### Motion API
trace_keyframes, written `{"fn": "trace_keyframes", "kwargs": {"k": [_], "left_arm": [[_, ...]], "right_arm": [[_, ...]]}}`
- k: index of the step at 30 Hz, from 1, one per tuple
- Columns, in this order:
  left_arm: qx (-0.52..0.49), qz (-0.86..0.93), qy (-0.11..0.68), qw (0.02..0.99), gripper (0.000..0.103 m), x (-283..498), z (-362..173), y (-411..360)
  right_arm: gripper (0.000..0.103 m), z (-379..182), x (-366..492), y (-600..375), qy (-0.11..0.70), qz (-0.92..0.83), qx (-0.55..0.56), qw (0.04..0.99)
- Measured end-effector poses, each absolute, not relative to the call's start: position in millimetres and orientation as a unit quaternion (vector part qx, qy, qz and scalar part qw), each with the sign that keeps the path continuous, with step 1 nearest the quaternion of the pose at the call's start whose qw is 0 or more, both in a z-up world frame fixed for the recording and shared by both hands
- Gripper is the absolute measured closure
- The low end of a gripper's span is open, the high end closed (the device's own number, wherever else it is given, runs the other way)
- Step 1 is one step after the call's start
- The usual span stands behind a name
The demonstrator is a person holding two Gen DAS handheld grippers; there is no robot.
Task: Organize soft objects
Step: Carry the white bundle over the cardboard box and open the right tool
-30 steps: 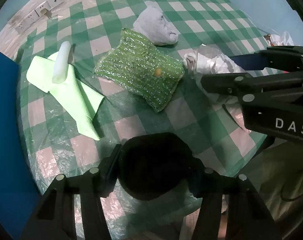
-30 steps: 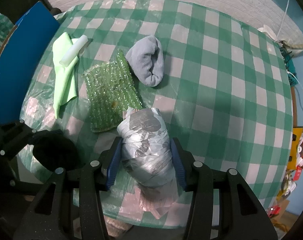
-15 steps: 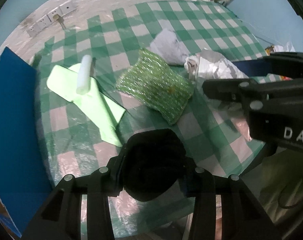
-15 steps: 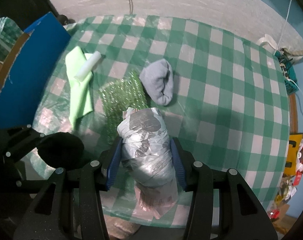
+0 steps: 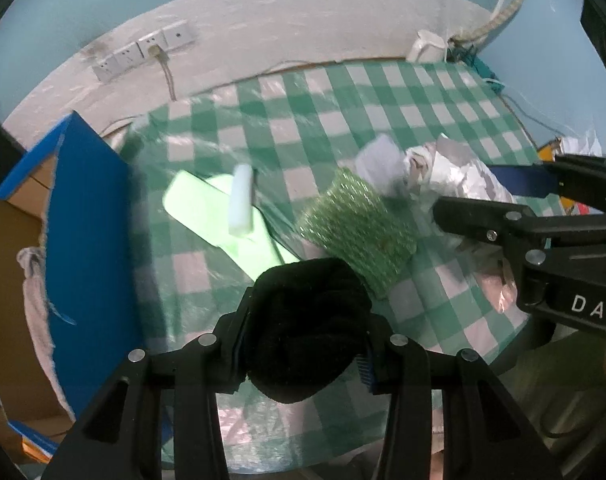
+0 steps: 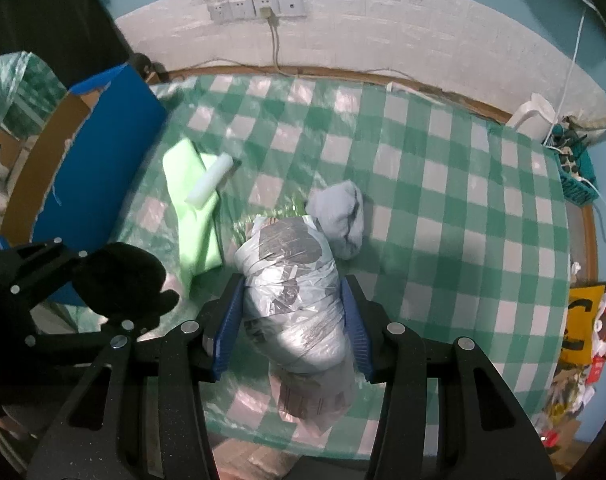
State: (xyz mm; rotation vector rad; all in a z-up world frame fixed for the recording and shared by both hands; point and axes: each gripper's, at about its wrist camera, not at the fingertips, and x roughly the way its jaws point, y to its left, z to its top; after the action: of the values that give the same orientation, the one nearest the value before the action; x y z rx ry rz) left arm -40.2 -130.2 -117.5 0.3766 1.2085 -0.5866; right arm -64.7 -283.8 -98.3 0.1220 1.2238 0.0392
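My left gripper [image 5: 305, 340] is shut on a black soft bundle [image 5: 309, 320], held above the table's near edge; it also shows in the right wrist view [image 6: 119, 280]. My right gripper [image 6: 293, 316] is shut on a grey plastic-wrapped bundle [image 6: 291, 280], also held up. On the green checked table [image 6: 443, 200] lie a light green cloth [image 6: 191, 212] with a white foam roll [image 6: 211, 180] on it, a green sparkly pad [image 5: 355, 228] and a grey rolled cloth [image 6: 341, 216].
A blue cardboard box [image 5: 87, 240], open at the top, stands at the table's left side, with cloth inside [image 5: 31, 280]. A white brick wall with power sockets [image 6: 257, 8] lies beyond the table. A teal basket [image 6: 575, 168] sits at the far right.
Both grippers have lifted and pulled back from the table with their bundles. The left gripper has swung left, so the blue box shows more.
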Motion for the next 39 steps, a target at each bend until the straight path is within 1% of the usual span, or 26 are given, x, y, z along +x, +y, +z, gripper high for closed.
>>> {"fn": "trace_keyframes", "kwargs": {"k": [16, 31, 39], "left_arm": [[0.156, -0.248, 0.522, 0.801, 0.059, -23.1, -71.8, -96.0], [0.120, -0.221, 0.504, 0.826, 0.059, -9.9, -42.2, -45.0], [0.099, -0.194, 0.508, 0.833, 0.059, 1.4, -42.8, -9.6]], "right_arm": [[0.055, -52.6, -45.5, -257.8, 0.540, 0.041, 0.053, 0.839], [0.055, -40.0, -20.4, -212.2, 0.533, 0.069, 0.026, 0.843], [0.055, -32.4, -4.3, -171.3, 0.529, 0.096, 0.009, 0.843]]}}
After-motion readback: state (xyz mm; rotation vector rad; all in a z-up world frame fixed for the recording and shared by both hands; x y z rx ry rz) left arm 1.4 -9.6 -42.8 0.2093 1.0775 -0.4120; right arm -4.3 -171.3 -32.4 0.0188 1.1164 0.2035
